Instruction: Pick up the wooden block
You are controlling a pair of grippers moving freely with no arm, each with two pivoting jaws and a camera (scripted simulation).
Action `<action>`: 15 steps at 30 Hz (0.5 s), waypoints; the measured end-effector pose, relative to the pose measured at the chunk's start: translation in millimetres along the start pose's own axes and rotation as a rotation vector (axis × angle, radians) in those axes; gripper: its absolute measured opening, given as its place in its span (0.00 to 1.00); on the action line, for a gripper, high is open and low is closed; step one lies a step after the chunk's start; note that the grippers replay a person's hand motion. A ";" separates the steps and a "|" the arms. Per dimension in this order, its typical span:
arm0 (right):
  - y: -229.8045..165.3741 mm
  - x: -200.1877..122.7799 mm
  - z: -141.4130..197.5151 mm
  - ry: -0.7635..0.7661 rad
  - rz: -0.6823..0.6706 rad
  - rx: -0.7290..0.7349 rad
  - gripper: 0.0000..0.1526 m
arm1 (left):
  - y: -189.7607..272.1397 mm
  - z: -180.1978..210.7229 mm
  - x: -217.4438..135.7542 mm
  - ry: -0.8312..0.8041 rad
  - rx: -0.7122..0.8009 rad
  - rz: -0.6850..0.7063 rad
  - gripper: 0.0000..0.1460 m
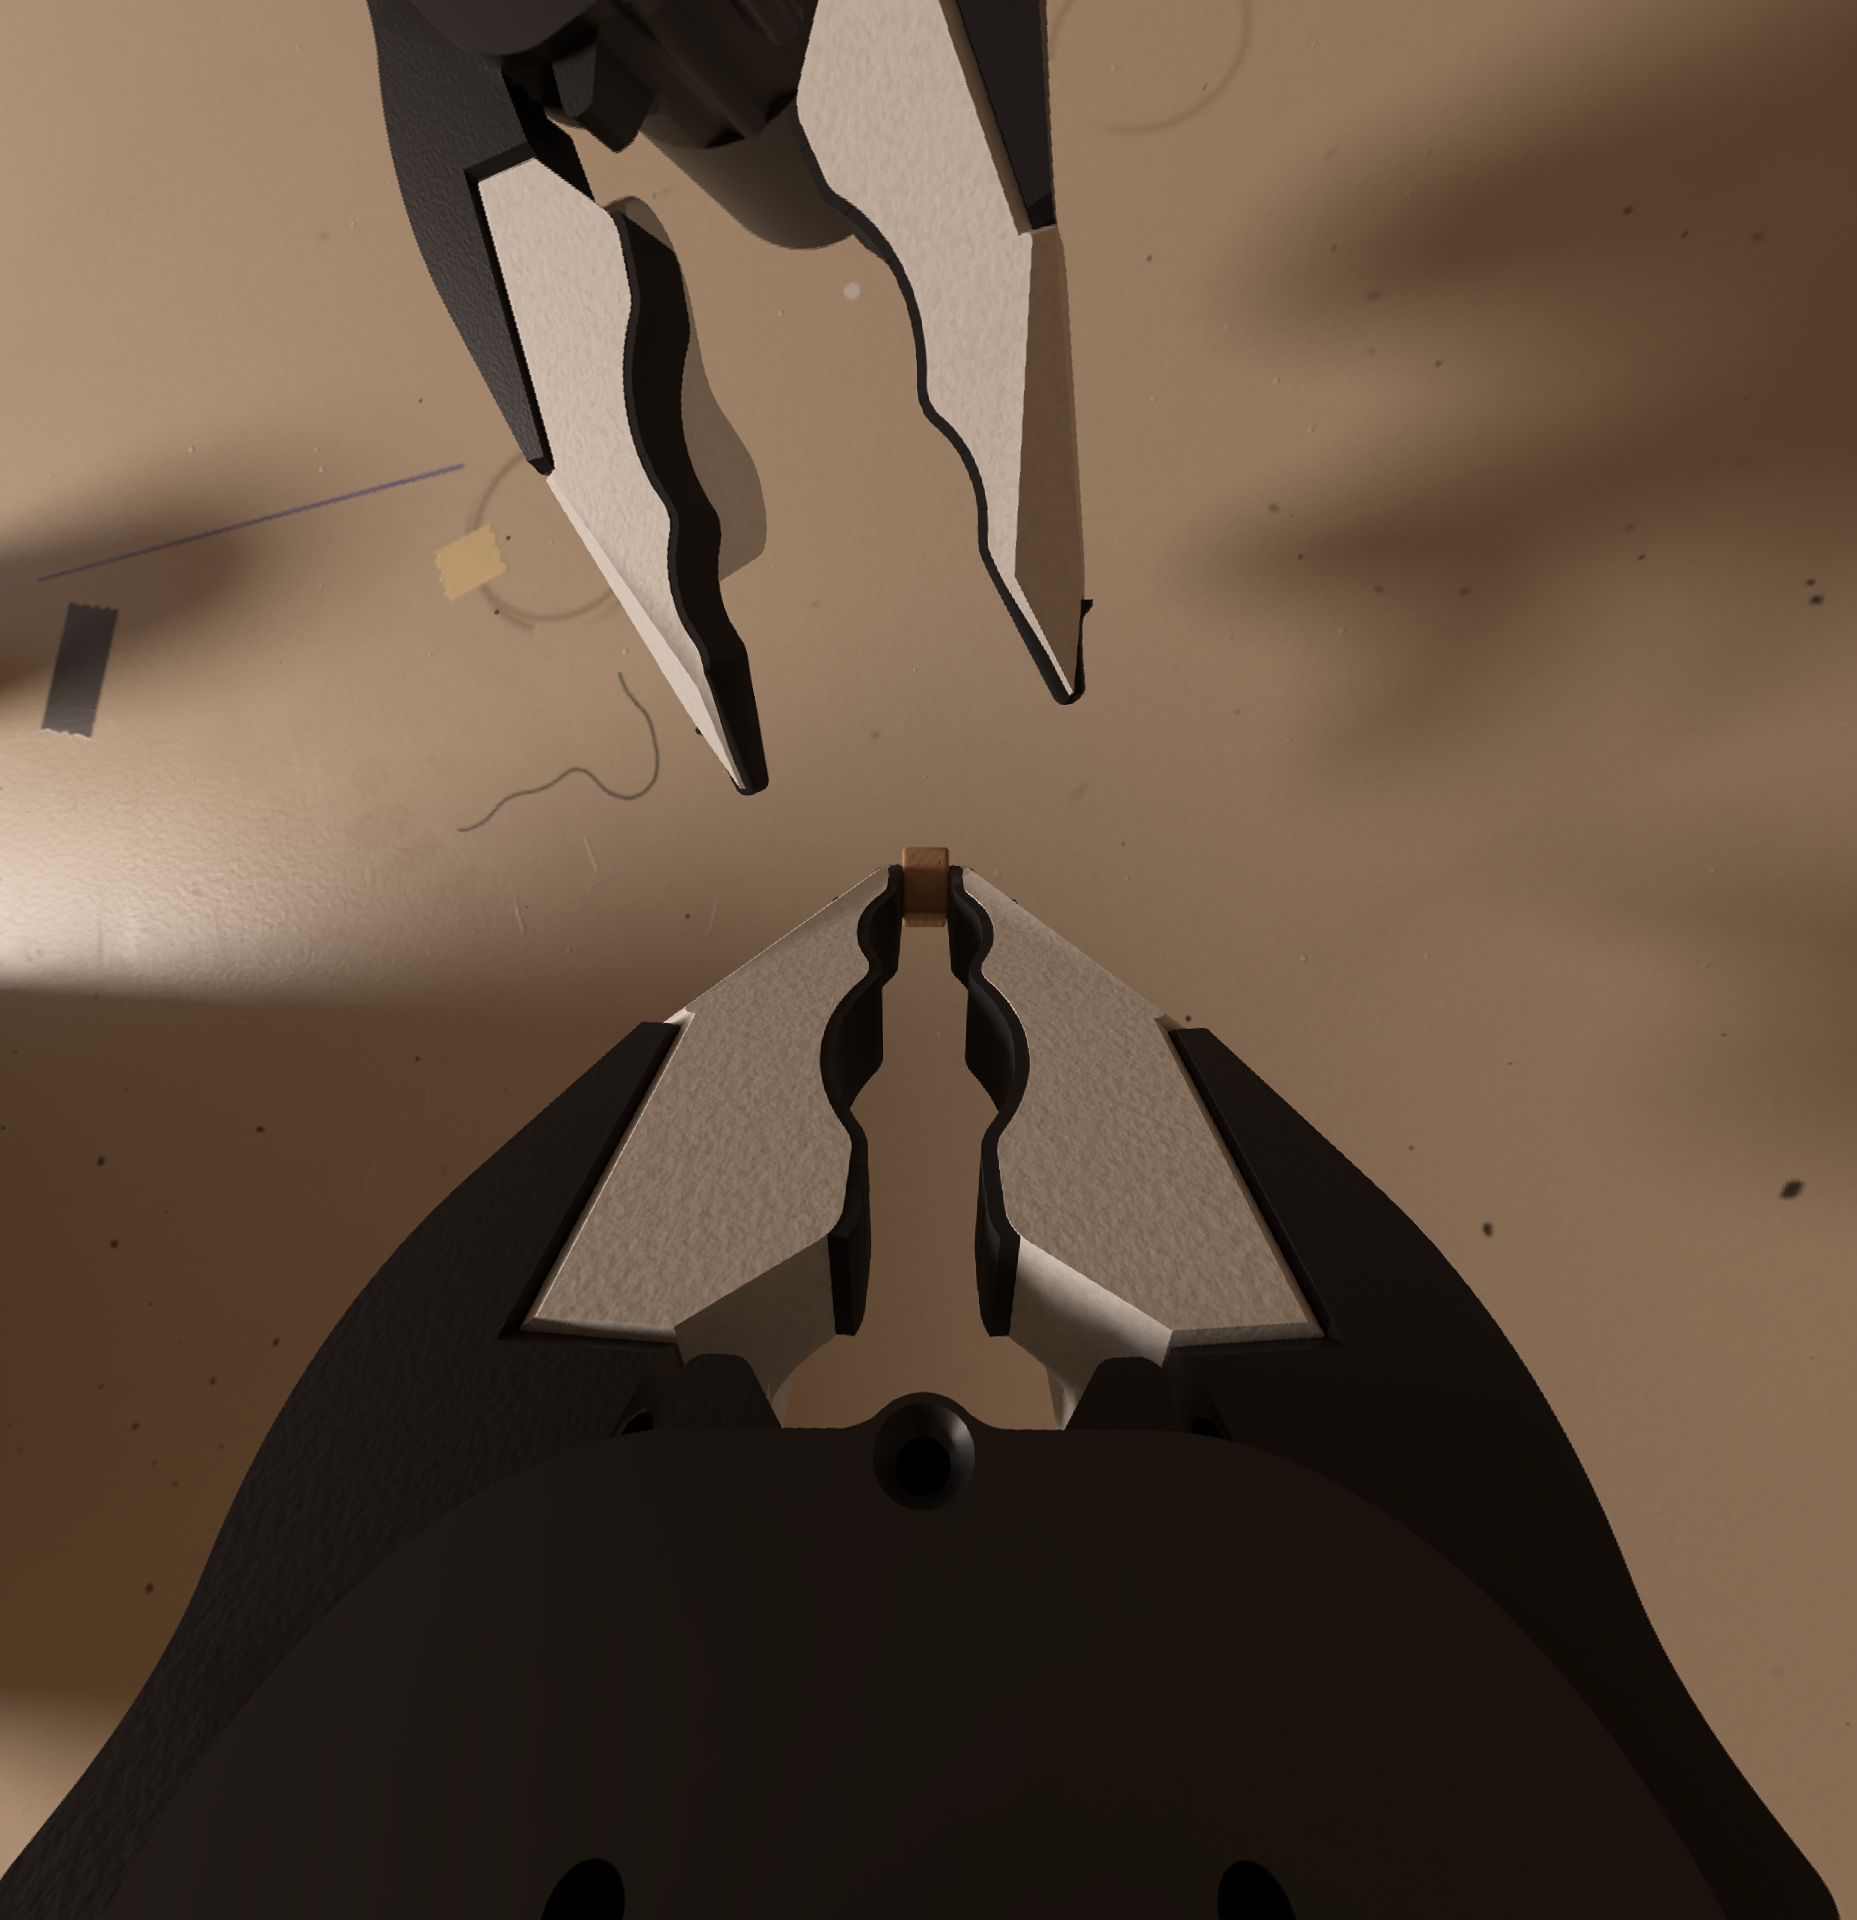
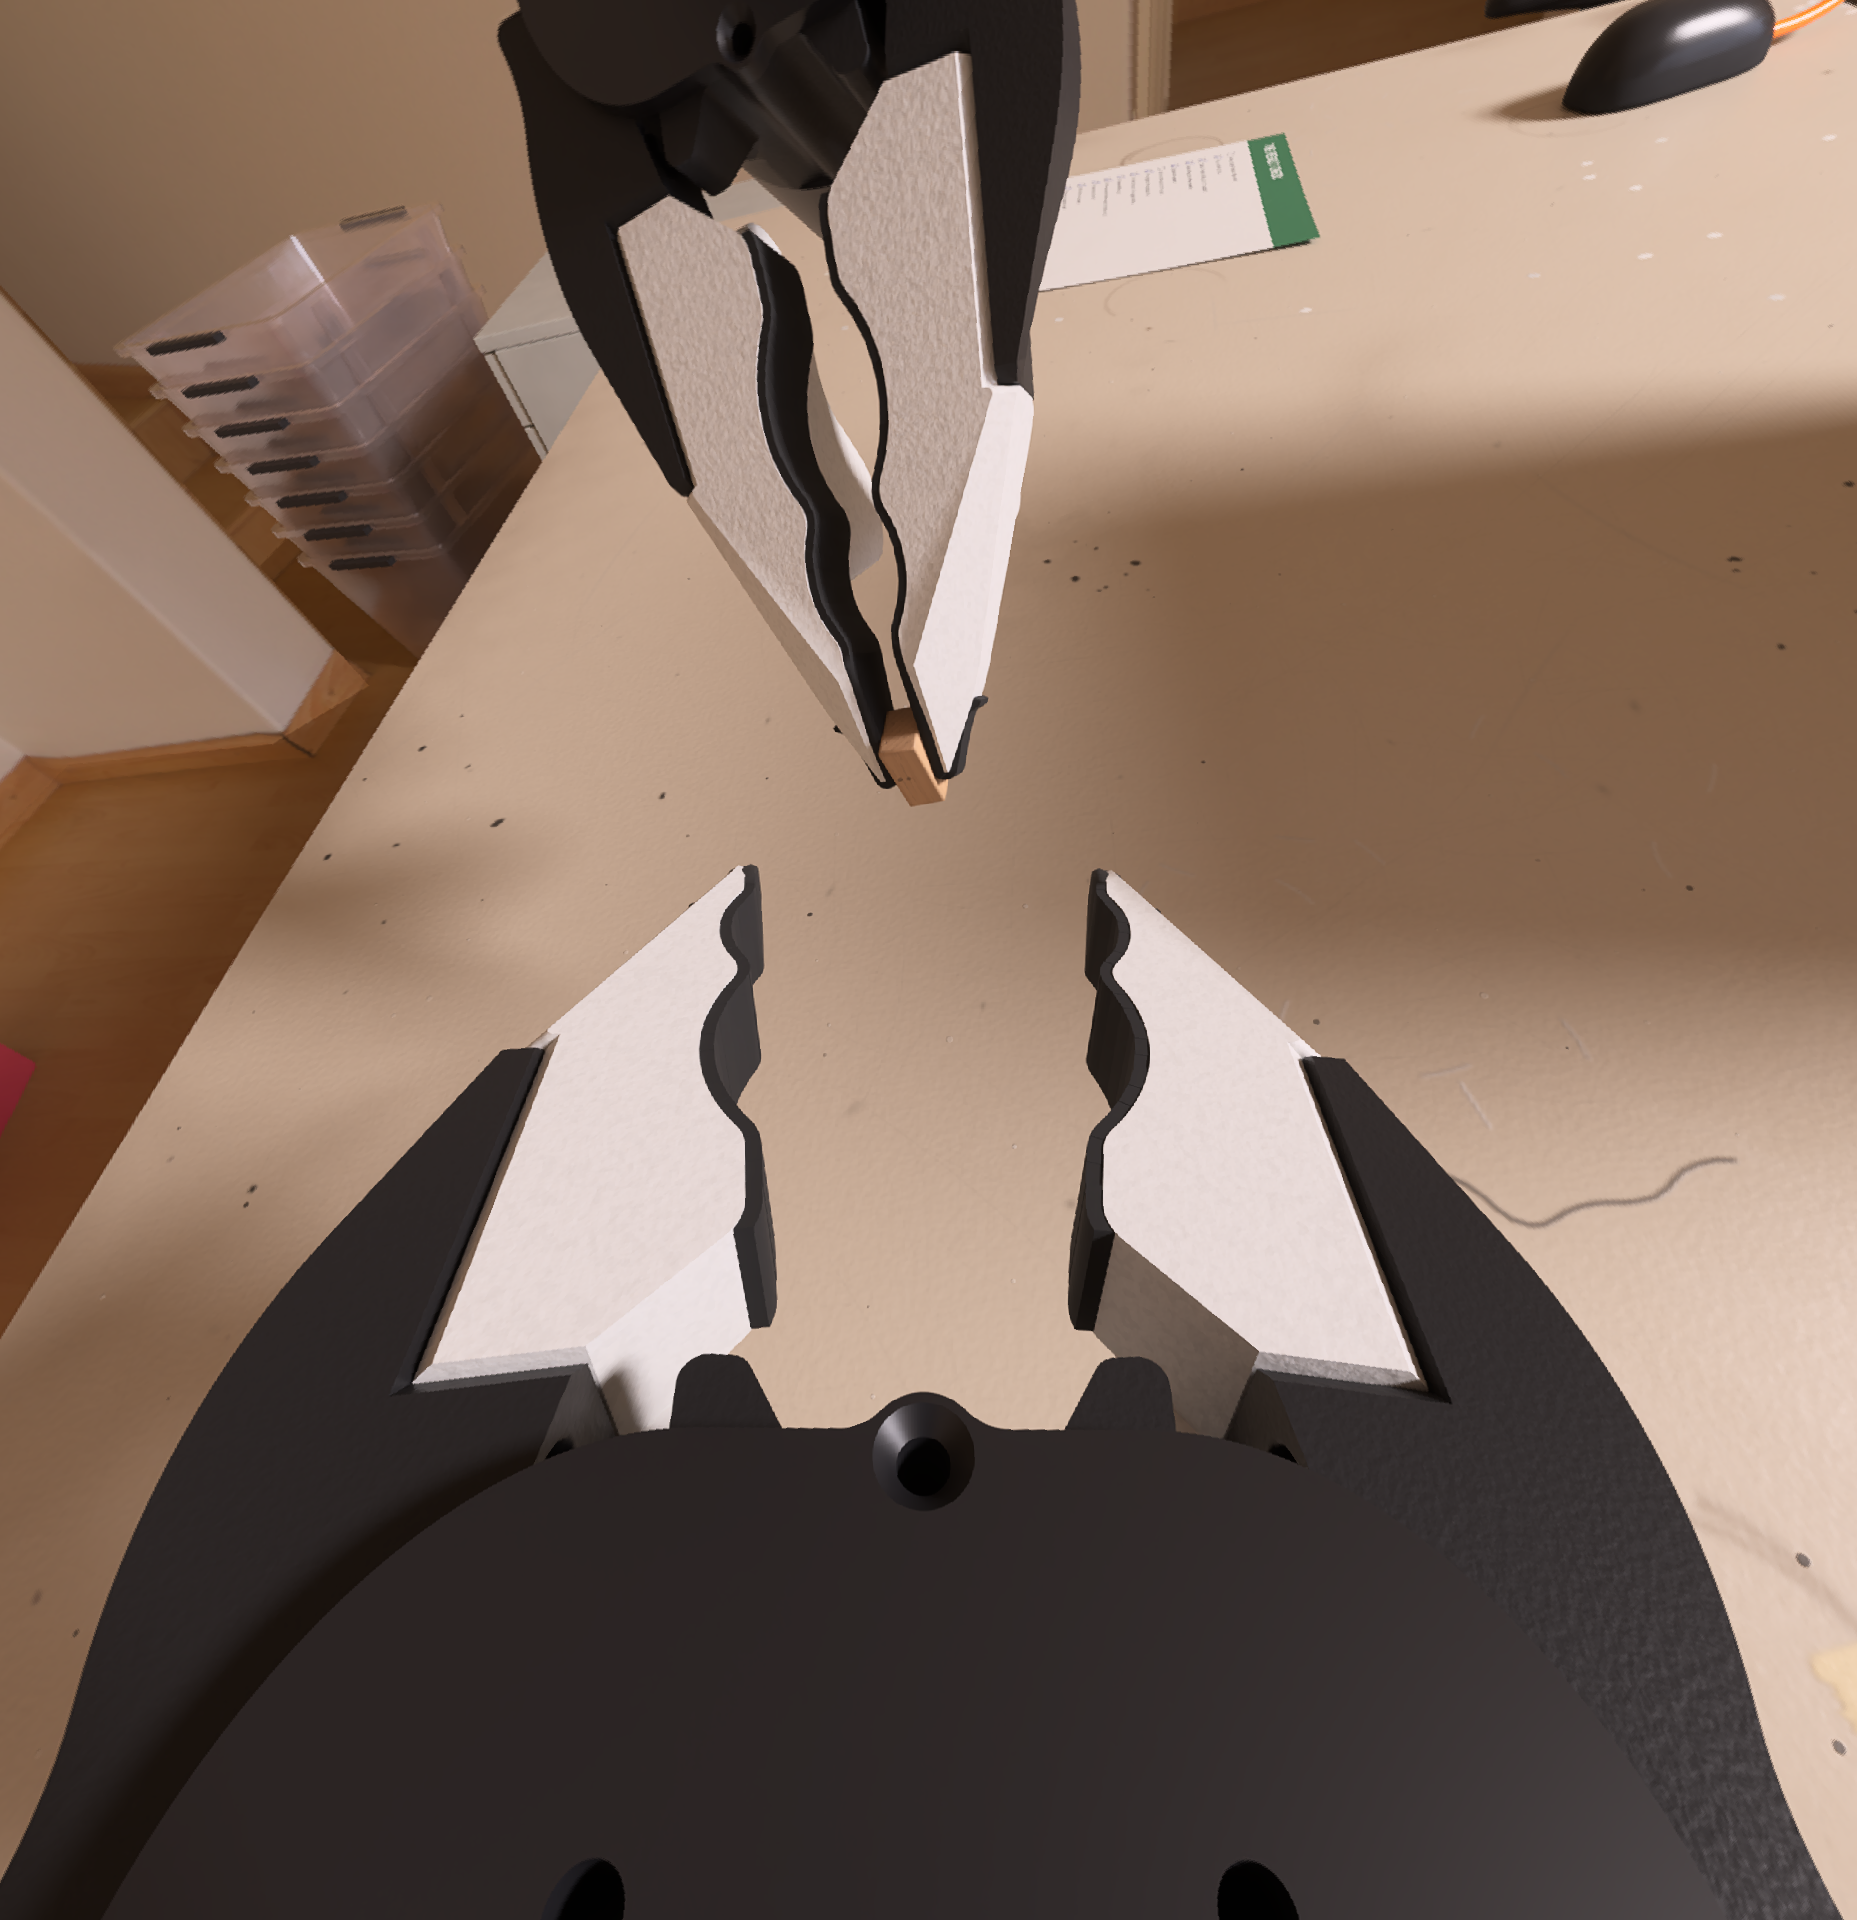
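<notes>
The left hand-held gripper pinches the small wooden block at its fingertips, above the desk. The right hand-held gripper hangs spread, empty, just beyond. The hold looks shallow, so lifting slowly and squarely seems wise.

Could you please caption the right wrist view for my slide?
Left gripper pinches the wooden block above the table, facing the open right gripper.

Two close wrist views facing each other, sharing the table
</notes>
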State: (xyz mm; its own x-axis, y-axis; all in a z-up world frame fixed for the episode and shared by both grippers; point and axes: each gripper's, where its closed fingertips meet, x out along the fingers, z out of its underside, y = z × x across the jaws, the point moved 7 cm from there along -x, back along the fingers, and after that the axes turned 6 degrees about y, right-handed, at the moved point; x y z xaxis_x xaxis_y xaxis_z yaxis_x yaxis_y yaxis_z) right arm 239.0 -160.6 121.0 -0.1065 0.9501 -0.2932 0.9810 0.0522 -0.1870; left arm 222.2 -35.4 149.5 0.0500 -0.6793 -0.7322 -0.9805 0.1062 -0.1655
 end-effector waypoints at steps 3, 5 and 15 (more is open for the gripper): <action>0.4 1.6 0.8 -0.016 0.014 0.001 0.41 | -0.1 -0.1 3.4 -0.024 0.014 -0.017 0.05; 0.8 2.7 1.9 -0.034 0.031 -0.003 0.41 | 0.3 -0.1 5.0 -0.046 0.032 -0.035 0.05; 4.8 3.9 2.6 -0.057 0.087 0.061 0.41 | -1.1 1.9 4.9 -0.042 0.038 -0.045 0.05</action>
State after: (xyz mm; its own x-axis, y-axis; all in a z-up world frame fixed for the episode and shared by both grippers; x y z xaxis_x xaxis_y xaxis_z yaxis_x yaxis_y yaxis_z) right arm 242.9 -157.5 116.5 -0.0319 0.9311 -0.3633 0.9753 -0.0505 -0.2150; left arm 223.9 -37.4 144.8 0.1027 -0.6528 -0.7505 -0.9692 0.1040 -0.2231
